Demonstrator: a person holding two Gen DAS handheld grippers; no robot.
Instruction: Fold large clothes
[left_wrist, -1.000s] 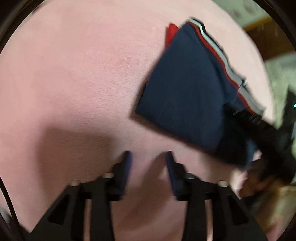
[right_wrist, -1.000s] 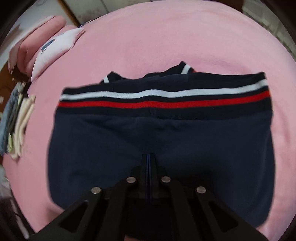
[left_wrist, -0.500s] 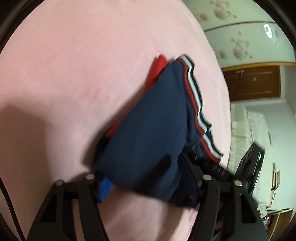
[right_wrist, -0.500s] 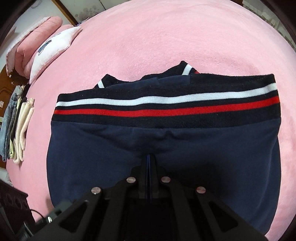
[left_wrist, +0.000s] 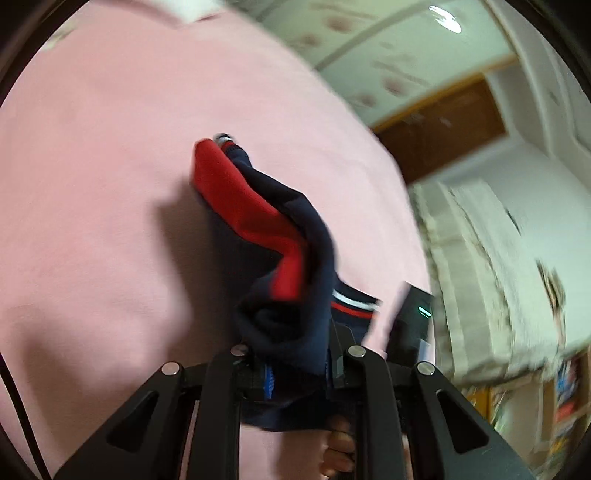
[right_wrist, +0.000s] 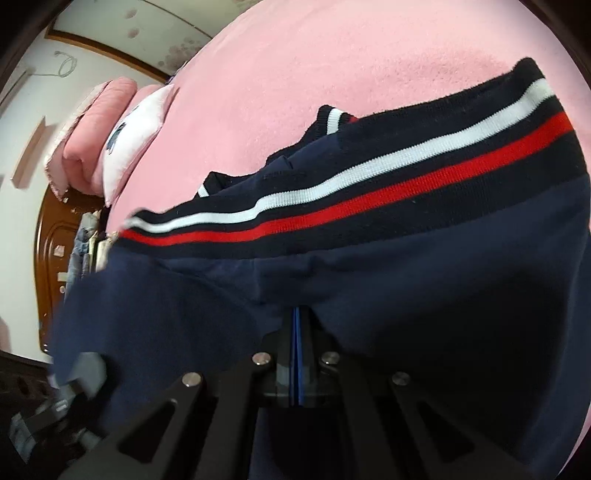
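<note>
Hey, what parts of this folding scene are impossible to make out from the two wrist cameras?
- Left wrist: left claw tips, buried in the navy garment.
- Left wrist: shelf items, motion-blurred.
- Right wrist: garment's lower half, hidden behind the right claw.
- Right wrist: stacked clothes by the pink bed, too small.

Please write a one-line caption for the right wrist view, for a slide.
Right gripper shut on folded navy garment with white and red stripes, over pink blanket.
</note>
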